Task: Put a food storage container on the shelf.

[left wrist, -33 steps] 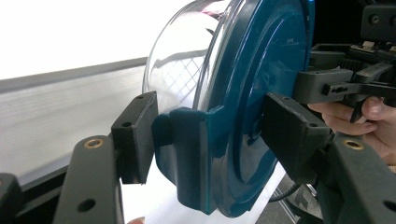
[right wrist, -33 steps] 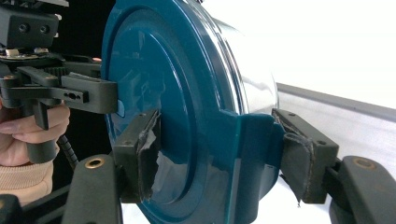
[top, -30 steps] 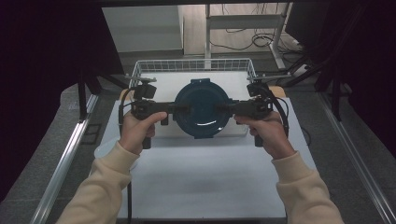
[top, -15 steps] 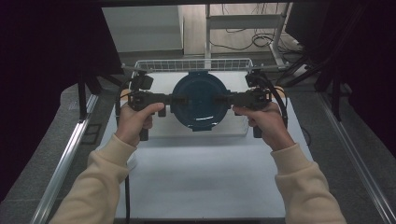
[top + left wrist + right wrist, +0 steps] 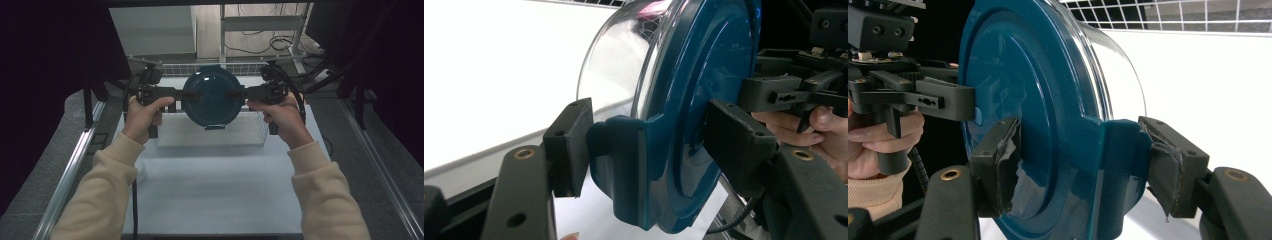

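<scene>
A round container (image 5: 212, 97) with a dark teal lid and a clear bowl body hangs in the air, held from both sides over the back of the table. My left gripper (image 5: 181, 96) is shut on the lid's left clip tab, and my right gripper (image 5: 244, 93) is shut on the right tab. In the left gripper view the jaws (image 5: 651, 150) squeeze the teal tab, with the lid (image 5: 709, 85) turned on edge. In the right gripper view the taped pads (image 5: 1085, 170) clamp the opposite tab of the lid (image 5: 1018, 90). Each view shows the other gripper (image 5: 784, 92) (image 5: 918, 95) across the lid.
A clear rectangular tub (image 5: 210, 135) stands on the white table (image 5: 215, 190) right under the container. A wire basket (image 5: 170, 67) runs along the back edge. Metal rails (image 5: 70, 170) (image 5: 385, 175) flank the table, and a shelf frame (image 5: 260, 25) stands behind.
Both hands have raised the container together and carried it away from the person, toward the wire basket. The grips have stayed the same.
</scene>
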Motion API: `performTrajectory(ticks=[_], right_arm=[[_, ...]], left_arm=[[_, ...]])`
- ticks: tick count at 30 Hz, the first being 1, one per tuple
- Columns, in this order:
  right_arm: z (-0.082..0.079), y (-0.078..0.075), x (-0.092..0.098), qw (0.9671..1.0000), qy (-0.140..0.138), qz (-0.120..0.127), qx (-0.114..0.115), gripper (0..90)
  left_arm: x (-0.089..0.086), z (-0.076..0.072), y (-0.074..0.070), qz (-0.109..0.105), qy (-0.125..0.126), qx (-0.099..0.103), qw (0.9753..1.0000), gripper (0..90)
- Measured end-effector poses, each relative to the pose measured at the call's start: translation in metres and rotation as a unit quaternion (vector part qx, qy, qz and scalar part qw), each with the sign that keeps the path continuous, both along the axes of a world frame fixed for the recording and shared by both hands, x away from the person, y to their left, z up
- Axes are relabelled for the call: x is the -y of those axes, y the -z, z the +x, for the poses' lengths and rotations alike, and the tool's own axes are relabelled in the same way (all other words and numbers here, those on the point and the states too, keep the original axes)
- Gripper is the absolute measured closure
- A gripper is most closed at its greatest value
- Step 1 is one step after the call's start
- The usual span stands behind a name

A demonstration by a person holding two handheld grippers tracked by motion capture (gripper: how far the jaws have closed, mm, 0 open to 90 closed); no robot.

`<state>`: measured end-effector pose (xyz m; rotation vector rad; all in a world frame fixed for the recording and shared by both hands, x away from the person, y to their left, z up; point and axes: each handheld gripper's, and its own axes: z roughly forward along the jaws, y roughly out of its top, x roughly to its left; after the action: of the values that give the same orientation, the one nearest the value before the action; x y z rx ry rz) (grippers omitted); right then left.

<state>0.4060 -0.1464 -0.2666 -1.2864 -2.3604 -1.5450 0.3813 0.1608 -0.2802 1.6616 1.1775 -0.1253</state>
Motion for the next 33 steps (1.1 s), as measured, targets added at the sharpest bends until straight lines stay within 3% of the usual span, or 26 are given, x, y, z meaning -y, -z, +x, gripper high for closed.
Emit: performTrajectory(ticks=[12, 21, 33], right_arm=[[0.022, -0.007, -0.001, 1.0000, 0.001, -0.003, -0.006, 36.2], [0.043, -0.006, -0.005, 0.9999, 0.007, -0.004, -0.015, 36.2], [0.063, 0.003, -0.003, 0.9996, 0.012, 0.008, -0.025, 36.8]], left_arm=[[-0.002, 0.025, -0.005, -0.003, 0.006, -0.009, 0.9999, 37.8], [-0.006, 0.047, 0.001, -0.014, 0.002, -0.027, 0.9995, 37.5], [-0.006, 0.067, 0.007, -0.010, 0.003, -0.034, 0.9994, 37.5]])
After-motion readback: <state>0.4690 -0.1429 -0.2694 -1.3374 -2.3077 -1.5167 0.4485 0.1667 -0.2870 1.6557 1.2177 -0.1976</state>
